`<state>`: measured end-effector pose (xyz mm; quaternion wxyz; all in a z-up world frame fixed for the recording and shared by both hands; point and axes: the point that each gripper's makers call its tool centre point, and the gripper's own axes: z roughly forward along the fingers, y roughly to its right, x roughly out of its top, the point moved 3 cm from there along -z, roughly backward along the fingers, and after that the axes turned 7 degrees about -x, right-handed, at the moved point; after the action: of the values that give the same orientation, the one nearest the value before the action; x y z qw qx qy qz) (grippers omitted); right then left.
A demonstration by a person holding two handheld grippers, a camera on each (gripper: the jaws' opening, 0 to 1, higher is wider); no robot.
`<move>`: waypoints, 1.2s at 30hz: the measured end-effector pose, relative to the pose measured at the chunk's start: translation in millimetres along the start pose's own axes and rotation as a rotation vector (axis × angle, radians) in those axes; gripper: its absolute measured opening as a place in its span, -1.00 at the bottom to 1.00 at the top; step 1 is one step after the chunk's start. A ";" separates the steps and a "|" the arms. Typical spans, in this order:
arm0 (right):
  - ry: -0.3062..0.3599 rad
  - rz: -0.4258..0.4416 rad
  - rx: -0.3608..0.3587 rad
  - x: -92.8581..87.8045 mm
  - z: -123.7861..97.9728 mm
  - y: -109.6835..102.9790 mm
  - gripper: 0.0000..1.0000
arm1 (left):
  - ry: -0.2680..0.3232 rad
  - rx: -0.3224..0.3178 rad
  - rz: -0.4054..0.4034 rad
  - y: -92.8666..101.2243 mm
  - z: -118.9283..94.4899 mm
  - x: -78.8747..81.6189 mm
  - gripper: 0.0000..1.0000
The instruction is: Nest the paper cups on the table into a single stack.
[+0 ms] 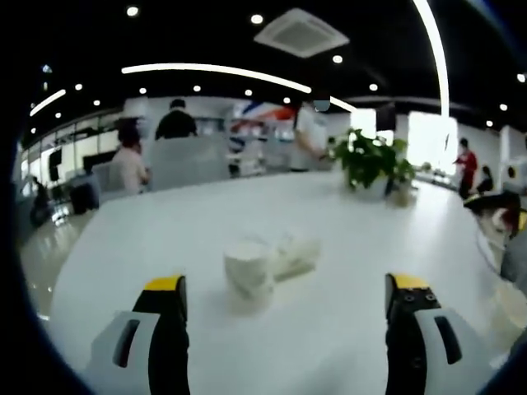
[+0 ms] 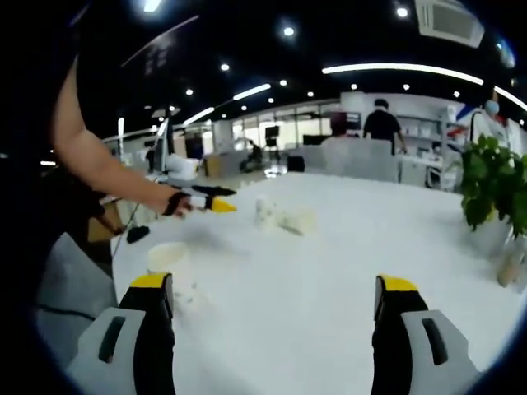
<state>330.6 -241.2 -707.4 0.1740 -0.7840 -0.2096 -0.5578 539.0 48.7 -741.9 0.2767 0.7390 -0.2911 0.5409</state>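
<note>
White paper cups (image 1: 249,265) ahead — left tool (image 1: 284,300), right tool (image 2: 272,300) wide open, empty.

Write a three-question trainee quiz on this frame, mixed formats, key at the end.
1. True or false: the left gripper holds a cup.
2. In the left gripper view, what stands behind the paper cups on the white table? A) potted plant B) laptop C) box
3. Fill in: in the right gripper view, one upright cup stands near the right gripper's ___ jaw.

Key: 1 false, both jaws apart and empty; 2 A, the potted plant; 3 left.
</note>
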 end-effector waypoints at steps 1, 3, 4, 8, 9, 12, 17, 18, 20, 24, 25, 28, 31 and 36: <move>-0.001 0.004 -0.001 -0.7 -1.3 0.6 1.00 | 0.005 -0.002 0.030 -2.2 6.2 1.2 0.97; -0.004 0.008 -0.001 -2.2 -3.7 1.7 1.00 | 0.032 -0.007 0.064 -5.8 15.6 3.2 0.98; -0.005 0.009 0.000 -3.0 -4.9 2.2 1.00 | 0.035 -0.007 0.061 -7.2 18.9 2.5 0.98; -0.017 0.014 -0.009 -6.5 -9.9 5.9 1.00 | 0.021 0.020 0.070 -17.3 33.6 -4.3 0.97; -0.017 0.015 -0.011 -6.8 -10.4 6.1 1.00 | 0.015 0.024 0.073 -18.9 36.9 -6.5 0.93; -0.024 0.015 -0.018 -8.7 -12.3 7.9 1.00 | 0.029 0.028 0.057 -22.2 45.0 -9.5 0.80; -0.040 0.015 -0.019 -12.6 -11.8 8.3 1.00 | 0.035 0.040 0.039 -31.5 55.4 -10.2 0.64; -0.039 0.014 -0.020 -12.6 -11.4 8.3 1.00 | 0.031 0.040 0.037 -32.3 57.3 -10.8 0.60; -0.037 0.017 -0.020 -12.3 -11.2 8.4 1.00 | 0.007 0.050 0.055 -35.6 60.5 -13.3 0.51; -0.037 0.026 -0.022 -13.5 -7.5 7.4 1.00 | 0.000 0.053 0.065 -38.3 64.5 -10.8 0.27; -0.037 0.027 -0.021 -13.7 -7.1 7.0 1.00 | -0.008 0.050 0.071 -38.3 65.9 -10.7 0.21; -0.038 0.025 -0.018 -14.3 -6.0 6.1 1.00 | -0.052 0.063 0.053 -42.3 67.0 -17.5 0.00; -0.042 0.035 -0.024 -15.4 -7.0 7.7 1.00 | -0.052 0.068 0.027 -44.4 66.8 -18.6 -0.22; -0.039 0.047 -0.035 -15.1 -9.8 11.2 1.00 | -0.062 0.059 0.041 -42.9 66.3 -16.9 -0.24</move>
<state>324.1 -257.8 -719.0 0.1693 -0.8025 -0.1847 -0.5415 608.5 31.9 -779.5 0.2344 0.7573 -0.2984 0.5316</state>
